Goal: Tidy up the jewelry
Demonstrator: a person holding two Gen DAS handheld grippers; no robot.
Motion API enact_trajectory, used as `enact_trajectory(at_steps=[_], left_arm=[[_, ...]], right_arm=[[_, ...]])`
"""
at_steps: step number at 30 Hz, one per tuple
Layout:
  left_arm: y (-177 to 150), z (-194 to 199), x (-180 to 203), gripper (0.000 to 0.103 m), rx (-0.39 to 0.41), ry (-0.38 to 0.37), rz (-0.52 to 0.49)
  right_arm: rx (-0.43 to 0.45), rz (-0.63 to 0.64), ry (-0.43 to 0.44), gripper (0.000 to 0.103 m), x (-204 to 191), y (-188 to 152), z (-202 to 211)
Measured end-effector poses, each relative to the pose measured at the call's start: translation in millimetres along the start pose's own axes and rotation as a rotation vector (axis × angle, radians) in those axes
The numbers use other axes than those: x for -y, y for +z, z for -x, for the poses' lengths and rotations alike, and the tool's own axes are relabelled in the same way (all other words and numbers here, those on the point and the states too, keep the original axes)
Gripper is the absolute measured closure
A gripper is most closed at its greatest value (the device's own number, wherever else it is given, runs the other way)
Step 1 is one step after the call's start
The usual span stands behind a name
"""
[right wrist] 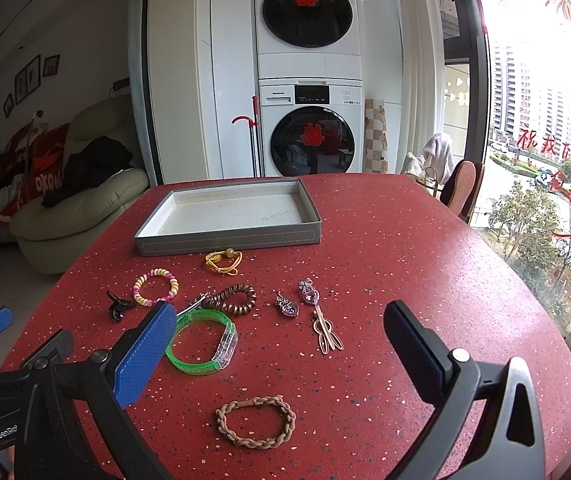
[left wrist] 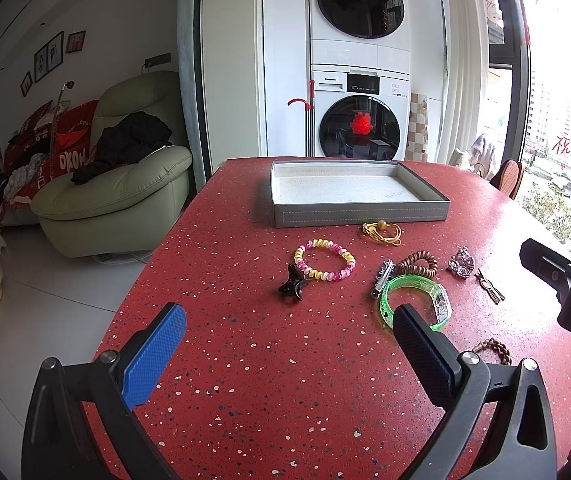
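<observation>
Two grippers hover above red speckled table (right wrist: 405,248), both spread wide, holding nothing: left gripper (left wrist: 289,326), right gripper (right wrist: 281,320). Grey tray (right wrist: 229,236) at far side, nothing in it. Jewelry loose on table before tray: yellow cord bracelet (right wrist: 223,261) nearest tray, pink-yellow spiral bracelet (right wrist: 155,286), green bangle (right wrist: 201,340), braided tan bracelet (right wrist: 256,422) nearest right gripper. Black claw clip (left wrist: 291,283) touching spiral bracelet.

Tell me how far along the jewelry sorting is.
Nothing looks done: the grey rectangular tray holds nothing. Nothing is in hand; left gripper and right gripper have jaws open. Everything remains on the red speckled table, including the green translucent bangle, braided tan bracelet and pink-yellow beaded bracelet.
</observation>
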State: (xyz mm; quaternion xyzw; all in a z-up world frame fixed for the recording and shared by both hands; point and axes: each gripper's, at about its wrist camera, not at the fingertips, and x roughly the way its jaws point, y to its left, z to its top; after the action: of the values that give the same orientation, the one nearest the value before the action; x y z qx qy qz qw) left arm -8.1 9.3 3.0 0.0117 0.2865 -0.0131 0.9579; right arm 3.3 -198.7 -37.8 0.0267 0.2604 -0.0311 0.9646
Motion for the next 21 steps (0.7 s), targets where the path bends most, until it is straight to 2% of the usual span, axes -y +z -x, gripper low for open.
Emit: enact_trajectory(at_steps=[21], left_arm=[[-0.3,-0.2,-0.3,0.000,-0.002,0.000,0.000]], right_arm=[[-0.006,0.003,-0.002,0.000,-0.1,-0.4,-0.6]])
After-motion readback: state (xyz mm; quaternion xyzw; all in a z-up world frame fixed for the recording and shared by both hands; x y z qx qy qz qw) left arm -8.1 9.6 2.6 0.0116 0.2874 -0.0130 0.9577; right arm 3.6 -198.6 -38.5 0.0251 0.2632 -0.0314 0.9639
